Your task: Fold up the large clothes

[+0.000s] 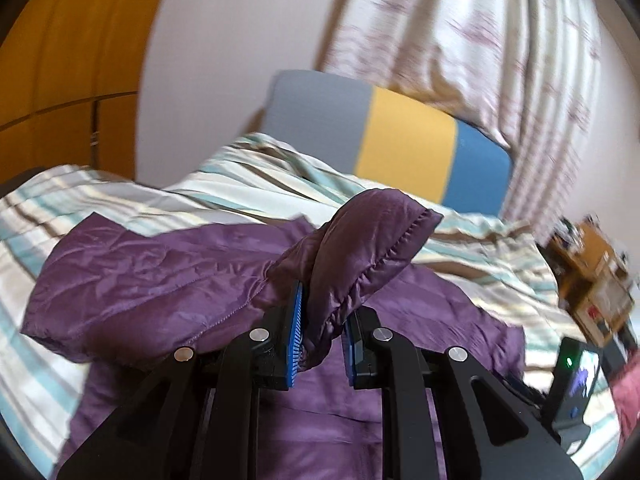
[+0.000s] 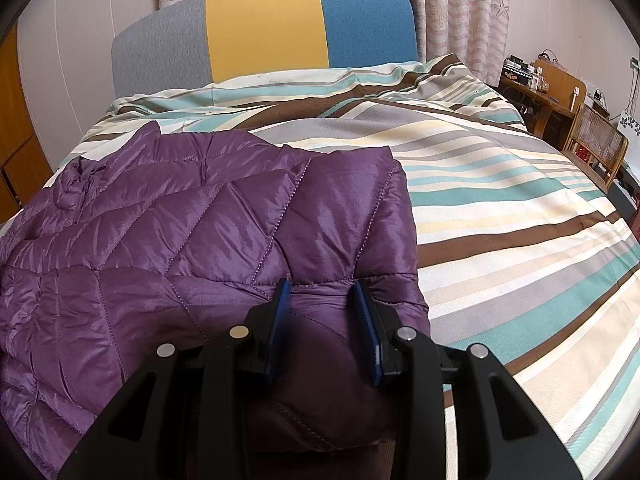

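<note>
One purple quilted jacket (image 2: pixel 200 220) lies on one bed whose striped cover (image 2: pixel 500 200) runs in bands of teal, brown, cream and grey, and two black grippers with blue pads work on it, one in each wrist view. Behind the bed stands a single headboard (image 2: pixel 264 28) in three panels, grey, yellow and blue, with a pale patterned curtain (image 2: pixel 460 12) hanging above and beside it. A wooden desk (image 2: pixel 548 92) and one chair (image 2: pixel 600 140) sit to the right of the bed, well apart from the jacket; the desk holds small clutter too tiny to name. The left gripper (image 1: pixel 322 340) is clamped on a sleeve (image 1: pixel 360 248) of the jacket, pinching it just behind the stitched cuff, so the sleeve stands up out of the jaws and curls over the garment's flat body below. That view is smeared with motion blur, so the far room is hard to read there. The right gripper (image 2: pixel 324 328) has its jaws partly apart with a thick padded fold at the jacket's near right corner bunched between the pads, which appear to press on it. The jacket occupies the bed's left half, its right edge bordering bare striped cover.
</note>
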`<state>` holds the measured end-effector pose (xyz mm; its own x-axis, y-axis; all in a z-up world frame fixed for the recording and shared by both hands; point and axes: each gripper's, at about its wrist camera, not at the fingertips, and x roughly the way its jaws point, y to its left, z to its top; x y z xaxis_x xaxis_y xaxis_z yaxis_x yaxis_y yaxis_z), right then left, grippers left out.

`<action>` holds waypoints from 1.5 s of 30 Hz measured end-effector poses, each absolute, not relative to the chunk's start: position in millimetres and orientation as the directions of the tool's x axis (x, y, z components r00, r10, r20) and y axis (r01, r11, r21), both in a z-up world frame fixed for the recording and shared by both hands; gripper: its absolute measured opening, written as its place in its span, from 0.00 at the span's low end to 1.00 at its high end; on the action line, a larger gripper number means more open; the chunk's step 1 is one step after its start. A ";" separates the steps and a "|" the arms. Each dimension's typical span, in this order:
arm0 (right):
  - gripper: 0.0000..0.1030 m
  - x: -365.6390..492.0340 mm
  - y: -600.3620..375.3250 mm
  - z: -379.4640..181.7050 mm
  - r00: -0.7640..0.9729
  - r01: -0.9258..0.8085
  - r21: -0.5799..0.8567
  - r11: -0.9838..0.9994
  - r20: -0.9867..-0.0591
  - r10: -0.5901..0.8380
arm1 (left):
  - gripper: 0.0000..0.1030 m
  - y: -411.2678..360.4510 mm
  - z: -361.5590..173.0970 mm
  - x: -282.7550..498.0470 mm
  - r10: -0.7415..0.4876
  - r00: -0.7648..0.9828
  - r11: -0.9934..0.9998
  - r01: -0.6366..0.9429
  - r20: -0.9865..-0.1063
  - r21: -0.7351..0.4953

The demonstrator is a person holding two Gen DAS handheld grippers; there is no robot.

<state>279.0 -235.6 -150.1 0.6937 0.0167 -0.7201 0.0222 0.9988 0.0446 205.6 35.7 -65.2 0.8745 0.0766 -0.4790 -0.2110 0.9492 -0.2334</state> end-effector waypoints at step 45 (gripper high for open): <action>0.45 277.3 -236.6 -148.4 0.716 0.017 0.107 0.994 -0.696 0.062 | 0.86 -21.3 -111.6 199.9 -0.176 0.769 0.949 -0.034 -0.614 -0.314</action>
